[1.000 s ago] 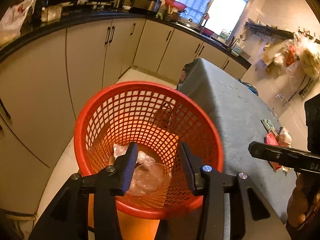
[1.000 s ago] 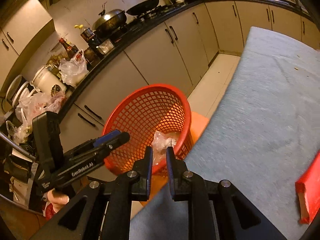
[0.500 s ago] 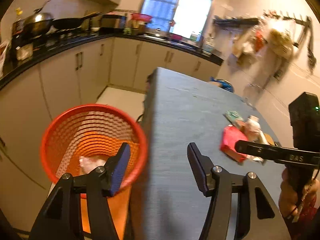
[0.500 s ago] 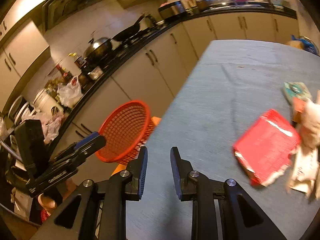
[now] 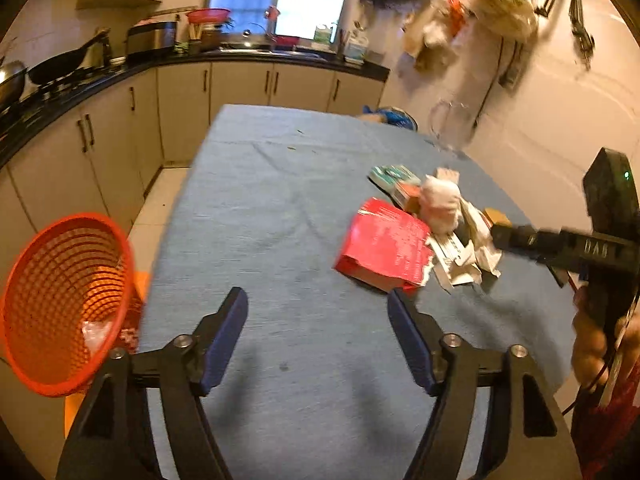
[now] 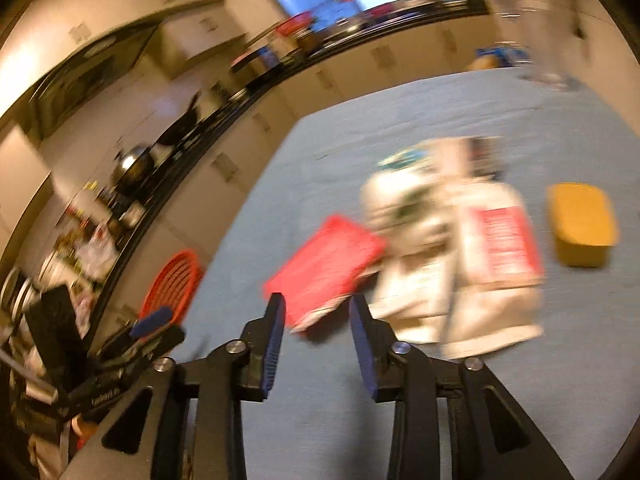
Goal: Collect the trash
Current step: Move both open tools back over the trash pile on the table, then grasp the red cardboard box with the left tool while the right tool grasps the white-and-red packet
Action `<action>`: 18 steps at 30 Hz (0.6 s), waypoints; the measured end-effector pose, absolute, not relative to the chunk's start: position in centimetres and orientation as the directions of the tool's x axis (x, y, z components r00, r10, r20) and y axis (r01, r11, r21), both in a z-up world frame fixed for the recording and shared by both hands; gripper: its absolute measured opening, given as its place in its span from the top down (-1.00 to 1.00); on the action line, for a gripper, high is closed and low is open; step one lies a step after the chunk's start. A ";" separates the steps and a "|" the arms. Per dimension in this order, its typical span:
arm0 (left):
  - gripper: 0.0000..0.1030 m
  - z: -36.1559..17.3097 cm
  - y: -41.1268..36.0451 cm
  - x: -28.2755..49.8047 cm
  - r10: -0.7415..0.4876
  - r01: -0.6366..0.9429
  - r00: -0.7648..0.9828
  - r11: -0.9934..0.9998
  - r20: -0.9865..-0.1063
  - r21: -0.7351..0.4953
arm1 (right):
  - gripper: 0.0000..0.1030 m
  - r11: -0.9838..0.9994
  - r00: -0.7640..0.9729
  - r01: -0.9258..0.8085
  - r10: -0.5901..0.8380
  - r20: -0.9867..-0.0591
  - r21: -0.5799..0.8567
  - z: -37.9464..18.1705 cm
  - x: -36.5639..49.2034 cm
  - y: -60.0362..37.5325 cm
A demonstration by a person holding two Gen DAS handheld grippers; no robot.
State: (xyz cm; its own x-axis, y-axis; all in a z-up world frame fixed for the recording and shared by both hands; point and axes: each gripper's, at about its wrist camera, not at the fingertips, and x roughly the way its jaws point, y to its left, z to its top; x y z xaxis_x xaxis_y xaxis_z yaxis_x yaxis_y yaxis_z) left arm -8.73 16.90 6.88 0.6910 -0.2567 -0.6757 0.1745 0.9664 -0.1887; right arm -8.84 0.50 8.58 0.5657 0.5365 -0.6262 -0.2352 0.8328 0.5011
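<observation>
A torn red packet [image 5: 383, 247] [image 6: 326, 264] lies on the blue table [image 5: 272, 208], beside a heap of white wrappers and crumpled paper [image 5: 452, 216] [image 6: 452, 256]. The orange mesh basket [image 5: 60, 304] [image 6: 172, 286] stands off the table's left edge with a clear plastic scrap inside. My left gripper [image 5: 318, 300] hangs over the near table, its jaws opening with nothing between them. My right gripper [image 6: 318, 306] is just short of the red packet, jaws opening and empty; it also shows at the right of the left wrist view [image 5: 500, 236].
A yellow sponge-like block [image 6: 582, 226] sits right of the heap. A teal packet [image 5: 394, 174] lies behind it. Cabinets and a black counter with pans [image 5: 60, 68] run along the left and back. Bags hang on the right wall [image 5: 480, 4].
Both grippers swung from over the orange basket to the right, above the table, toward the trash heap. Both sets of jaws have widened.
</observation>
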 end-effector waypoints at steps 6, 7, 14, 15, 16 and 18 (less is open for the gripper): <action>-0.67 5.4 13.2 -6.2 -0.261 0.230 0.638 0.962 -0.724 -0.145 | -0.02 0.897 0.648 -0.084 0.380 -0.660 0.434 8.5 -7.8 -5.4; -0.69 5.0 12.5 -5.7 -0.260 0.241 0.623 0.961 -0.738 -0.135 | -0.12 0.899 0.646 -0.077 0.375 -0.665 0.432 8.3 -7.6 -6.0; -0.69 3.0 9.6 -3.5 -0.212 0.298 0.589 0.954 -0.780 -0.034 | -0.13 0.895 0.639 -0.054 0.371 -0.674 0.442 7.5 -7.2 -7.4; -0.70 2.9 9.3 -3.2 -0.210 0.305 0.587 0.952 -0.782 -0.027 | -0.13 0.894 0.638 -0.054 0.374 -0.674 0.445 7.3 -7.2 -7.9; -0.70 2.8 9.1 -2.9 -0.205 0.309 0.587 0.951 -0.783 -0.018 | -0.14 0.892 0.635 -0.055 0.378 -0.674 0.448 7.1 -7.1 -8.1; -0.75 2.6 8.7 -2.0 -0.190 0.309 0.591 0.951 -0.784 0.002 | -0.14 0.892 0.630 -0.050 0.378 -0.679 0.450 6.7 -6.9 -8.2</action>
State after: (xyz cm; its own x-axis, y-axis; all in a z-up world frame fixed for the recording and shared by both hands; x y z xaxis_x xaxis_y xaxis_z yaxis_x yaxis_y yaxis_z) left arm -2.01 8.75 2.59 0.5910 -0.1898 -0.7840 0.3086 0.9512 0.0024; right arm -6.93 -8.20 6.72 0.6299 0.3780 -0.6785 -0.0501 0.8916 0.4501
